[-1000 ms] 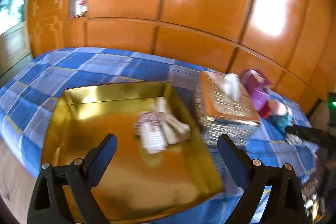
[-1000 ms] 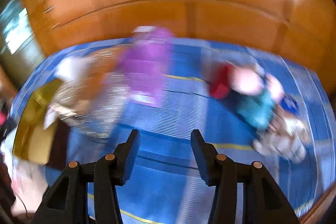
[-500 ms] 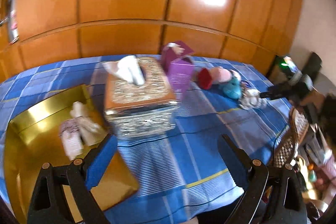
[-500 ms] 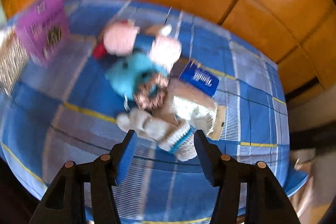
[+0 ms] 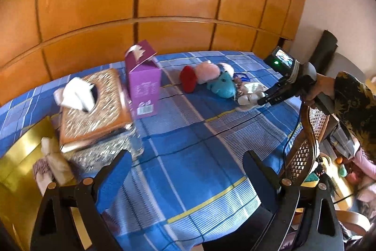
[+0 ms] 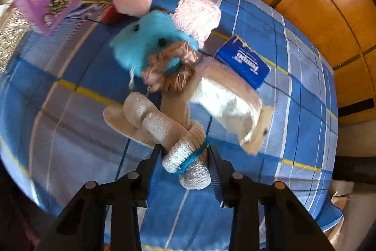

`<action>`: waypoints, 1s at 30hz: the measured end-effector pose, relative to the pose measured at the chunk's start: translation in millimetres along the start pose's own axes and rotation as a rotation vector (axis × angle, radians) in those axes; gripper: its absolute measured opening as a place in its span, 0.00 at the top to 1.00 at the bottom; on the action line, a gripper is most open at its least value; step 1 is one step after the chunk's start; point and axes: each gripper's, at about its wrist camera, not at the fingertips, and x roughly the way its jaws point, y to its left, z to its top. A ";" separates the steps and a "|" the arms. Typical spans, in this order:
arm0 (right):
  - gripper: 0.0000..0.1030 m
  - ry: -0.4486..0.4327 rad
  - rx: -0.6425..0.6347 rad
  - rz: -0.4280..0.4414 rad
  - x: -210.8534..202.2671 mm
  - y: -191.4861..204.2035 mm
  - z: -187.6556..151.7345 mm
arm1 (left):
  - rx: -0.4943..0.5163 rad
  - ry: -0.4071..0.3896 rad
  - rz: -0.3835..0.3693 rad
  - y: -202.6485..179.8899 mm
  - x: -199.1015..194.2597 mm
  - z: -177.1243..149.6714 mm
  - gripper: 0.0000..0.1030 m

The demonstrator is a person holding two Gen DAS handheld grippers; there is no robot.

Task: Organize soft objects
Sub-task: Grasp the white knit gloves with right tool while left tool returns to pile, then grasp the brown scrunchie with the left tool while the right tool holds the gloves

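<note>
A heap of soft things lies on the blue checked cloth: a cream knitted sock with a blue band (image 6: 164, 131), a brown scrunchie (image 6: 171, 72), a turquoise plush toy (image 6: 145, 41), a pink plush (image 6: 197, 15) and a white cloth (image 6: 225, 102). My right gripper (image 6: 185, 157) has its jaws around the sock's cuff, touching it on both sides. The left wrist view shows this gripper (image 5: 263, 101) at the heap (image 5: 223, 84). My left gripper (image 5: 185, 168) is open and empty above the cloth. A gold tray (image 5: 21, 149) at the left holds pale folded socks (image 5: 51, 164).
A glittery tissue box (image 5: 94, 107) and a purple carton (image 5: 143, 84) stand between the tray and the heap. A blue tissue pack (image 6: 244, 62) lies by the heap. A cane chair (image 5: 305, 147) stands at the table's right edge. Wooden panels line the back.
My right gripper has moved down to the heap and closed in around the sock's cuff. My left gripper has swung right, away from the gold tray.
</note>
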 end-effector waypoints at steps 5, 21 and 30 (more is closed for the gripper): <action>0.64 -0.007 0.021 0.030 -16.1 -6.9 -20.0 | 0.018 0.033 -0.046 -12.2 24.9 19.4 0.15; 0.57 0.094 0.041 -0.040 10.9 -15.2 -25.6 | 0.105 0.157 -0.126 -75.3 131.7 85.2 0.56; 0.58 0.112 0.062 -0.032 16.2 -14.8 -21.5 | 0.191 0.178 -0.171 -124.2 198.5 125.5 0.74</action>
